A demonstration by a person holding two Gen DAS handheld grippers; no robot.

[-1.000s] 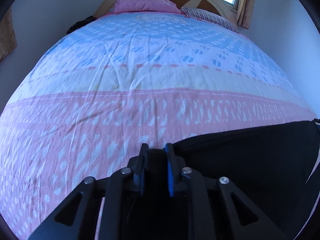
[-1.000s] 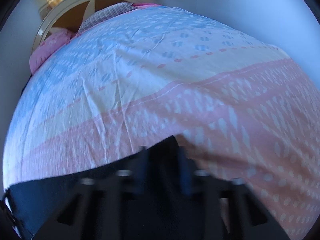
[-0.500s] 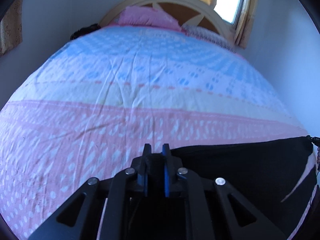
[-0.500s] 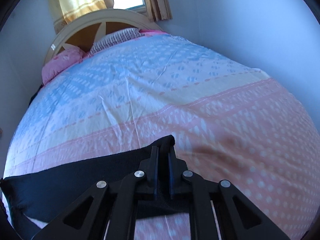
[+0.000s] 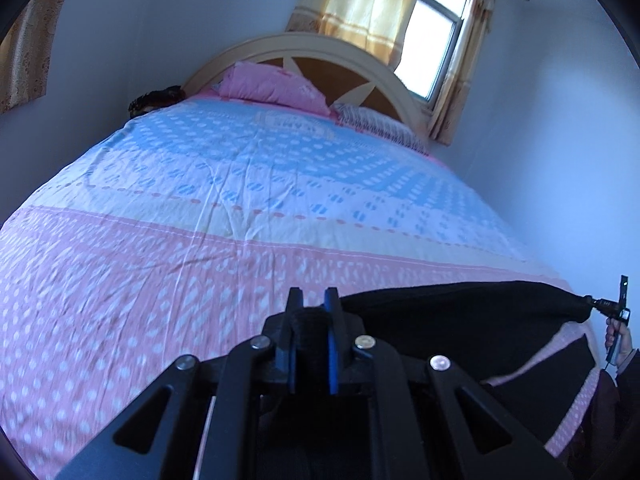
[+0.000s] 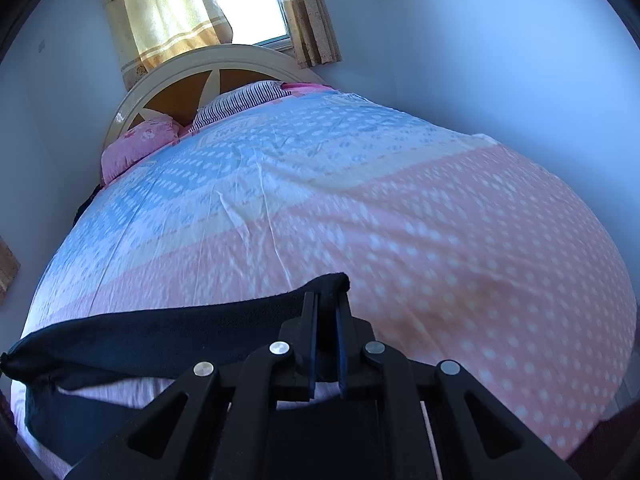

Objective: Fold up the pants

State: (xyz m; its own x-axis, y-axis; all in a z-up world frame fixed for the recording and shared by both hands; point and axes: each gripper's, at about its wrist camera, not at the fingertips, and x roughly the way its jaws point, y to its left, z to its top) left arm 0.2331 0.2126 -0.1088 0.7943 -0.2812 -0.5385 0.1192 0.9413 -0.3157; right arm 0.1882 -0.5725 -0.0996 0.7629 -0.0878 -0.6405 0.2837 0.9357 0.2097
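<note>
The black pants point(image 5: 460, 320) hang stretched between my two grippers above the near end of the bed. My left gripper point(image 5: 313, 300) is shut on one end of the pants' top edge. My right gripper point(image 6: 325, 304) is shut on the other end point(image 6: 328, 282). In the right wrist view the pants point(image 6: 160, 332) run left as a taut band, with more black cloth drooping below. In the left wrist view the right gripper point(image 5: 618, 308) shows at the far right edge, pinching the far corner.
The bed point(image 5: 240, 240) has a pink, yellow and blue dotted sheet with light creases. A pink pillow point(image 5: 272, 86) and a striped pillow point(image 5: 376, 122) lie by the arched headboard point(image 5: 320, 46). A curtained window point(image 6: 240, 0) is behind. Walls stand close on both sides.
Both grippers have risen and tilted up, lifting the pants off the sheet. The headboard, window and walls have come into view. The pants are held more taut.
</note>
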